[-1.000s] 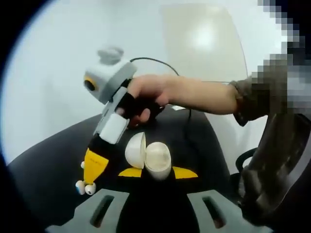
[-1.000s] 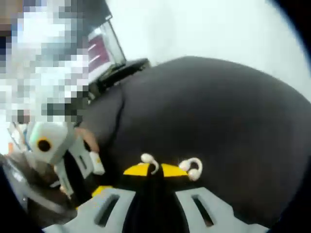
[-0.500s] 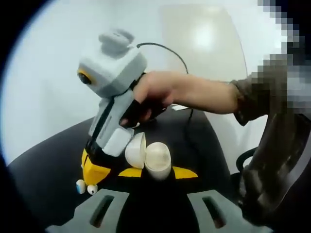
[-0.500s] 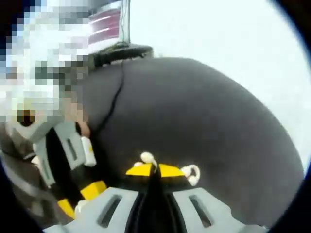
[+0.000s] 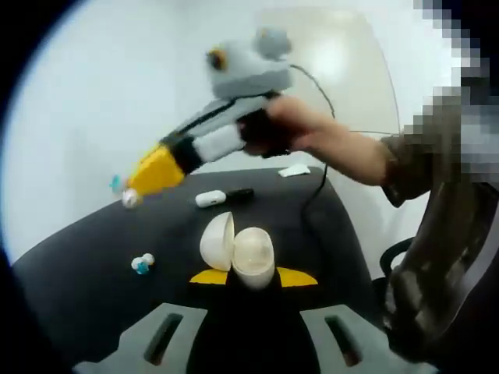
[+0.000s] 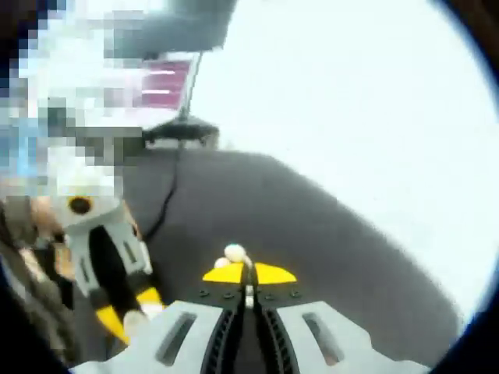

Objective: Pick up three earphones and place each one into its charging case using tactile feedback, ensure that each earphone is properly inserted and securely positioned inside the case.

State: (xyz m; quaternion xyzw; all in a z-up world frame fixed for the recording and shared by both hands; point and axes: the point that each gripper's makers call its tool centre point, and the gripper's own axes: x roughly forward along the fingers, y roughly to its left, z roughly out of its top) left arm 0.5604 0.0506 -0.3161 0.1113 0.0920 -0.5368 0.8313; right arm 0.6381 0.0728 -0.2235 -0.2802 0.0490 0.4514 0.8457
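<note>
- The table (image 5: pixel 86 265) is wearing a dark, matte cover that looks soft and slightly grippy, so small things are probably not sliding on it.
- The right gripper (image 5: pixel 131 191) is hanging raised above the table, its yellow tips pressed together on an earphone (image 6: pixel 234 254); in the right gripper view the white bud is poking out just past the closed tips (image 6: pixel 249 274).
- The left gripper (image 5: pixel 253 278) is clamping its yellow tips against the open charging case (image 5: pixel 238 255), holding it low over the table.
- The case is a smooth, glossy, egg-shaped shell with its lid hinged up; it is likely light, hard and slippery, so a grip across its rounded base seems safest.
- Another small white case (image 5: pixel 210 199) is lying farther back on the table.
- The held earphone is tiny, rigid and smooth, probably very light and easy to flick away; pinching its body rather than its rounded end looks wiser.
- Another earphone (image 5: pixel 141 263) is resting on the cover, well apart from the open case.
</note>
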